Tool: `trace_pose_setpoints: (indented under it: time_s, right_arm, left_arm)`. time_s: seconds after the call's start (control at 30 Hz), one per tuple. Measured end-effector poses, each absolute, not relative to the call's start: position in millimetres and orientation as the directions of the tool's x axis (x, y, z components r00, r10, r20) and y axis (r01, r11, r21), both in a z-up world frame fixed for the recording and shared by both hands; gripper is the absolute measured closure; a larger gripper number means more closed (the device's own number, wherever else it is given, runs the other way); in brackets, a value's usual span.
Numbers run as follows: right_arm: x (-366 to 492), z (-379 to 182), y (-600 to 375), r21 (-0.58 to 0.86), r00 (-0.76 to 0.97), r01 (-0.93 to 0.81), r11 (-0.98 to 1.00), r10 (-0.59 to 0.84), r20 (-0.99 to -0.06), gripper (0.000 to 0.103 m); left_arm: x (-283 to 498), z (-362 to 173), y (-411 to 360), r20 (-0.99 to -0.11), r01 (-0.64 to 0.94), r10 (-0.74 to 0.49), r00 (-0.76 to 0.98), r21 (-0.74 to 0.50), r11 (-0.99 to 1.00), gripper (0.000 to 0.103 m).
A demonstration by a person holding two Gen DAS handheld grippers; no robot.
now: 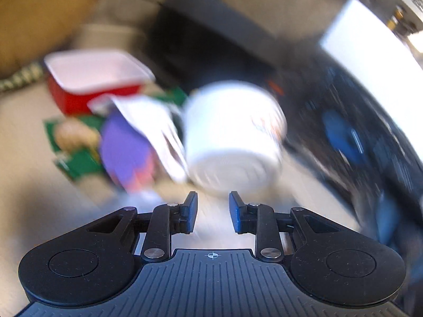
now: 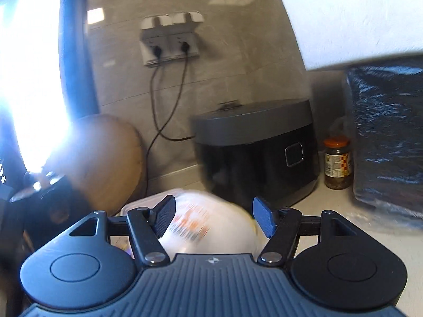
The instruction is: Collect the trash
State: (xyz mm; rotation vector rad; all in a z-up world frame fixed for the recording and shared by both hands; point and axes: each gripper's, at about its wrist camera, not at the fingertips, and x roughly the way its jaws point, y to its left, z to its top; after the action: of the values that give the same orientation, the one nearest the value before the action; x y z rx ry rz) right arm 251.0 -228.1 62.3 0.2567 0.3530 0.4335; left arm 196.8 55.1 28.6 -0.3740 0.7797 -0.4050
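Left gripper (image 1: 213,212) angled downward, jaws parted a moderate way — nothing between the pads, fingertips (image 1: 191,203) clear of any contact. Right gripper (image 2: 213,217) pointing closer to level, jaws spread wider, pads (image 2: 165,215) standing apart — whether pressing on anything, cannot tell through the blur. Both sets of black linkages symmetric, blue-edged pad on the right-hand finger (image 2: 262,220) of each. No hand or sleeve in view.

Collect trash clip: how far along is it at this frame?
Nothing looks collected yet. In hand: the white cup lies between the right hand-held gripper pads, which stand apart; grip unclear. The left hand-held gripper is open, empty. Left: green packet, purple wrapper, red tub.
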Motion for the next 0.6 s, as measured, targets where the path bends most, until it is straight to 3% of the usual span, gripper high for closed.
trace_pose_setpoints:
  time_s: [0.23, 0.33, 0.43, 0.53, 0.6]
  right_arm:
    - [323, 43, -213, 0.423, 0.715, -0.440, 0.792, 0.594, -0.370, 0.039]
    - [318, 36, -209, 0.383, 0.713, -0.459, 0.802, 0.589, -0.379, 0.059]
    - [317, 33, -224, 0.453, 0.683, -0.463, 0.761, 0.633, -0.365, 0.077]
    - [310, 25, -242, 0.521, 0.664, -0.427, 0.739, 0.647, -0.374, 0.080]
    - [300, 15, -250, 0.573, 0.643, -0.413, 0.708, 0.672, -0.366, 0.083]
  left_arm:
    - [198, 29, 26, -0.614, 0.254, -0.443, 0.653, -0.373, 0.892, 0.073]
    - [200, 37, 19, -0.597, 0.253, -0.394, 0.699, -0.309, 0.917, 0.073]
    - [204, 47, 7, -0.579, 0.266, -0.375, 0.724, -0.267, 0.926, 0.073]
    - [212, 53, -4, -0.565, 0.293, -0.403, 0.720, -0.279, 0.914, 0.073]
    - [213, 58, -7, -0.547, 0.293, -0.406, 0.732, -0.286, 0.912, 0.063]
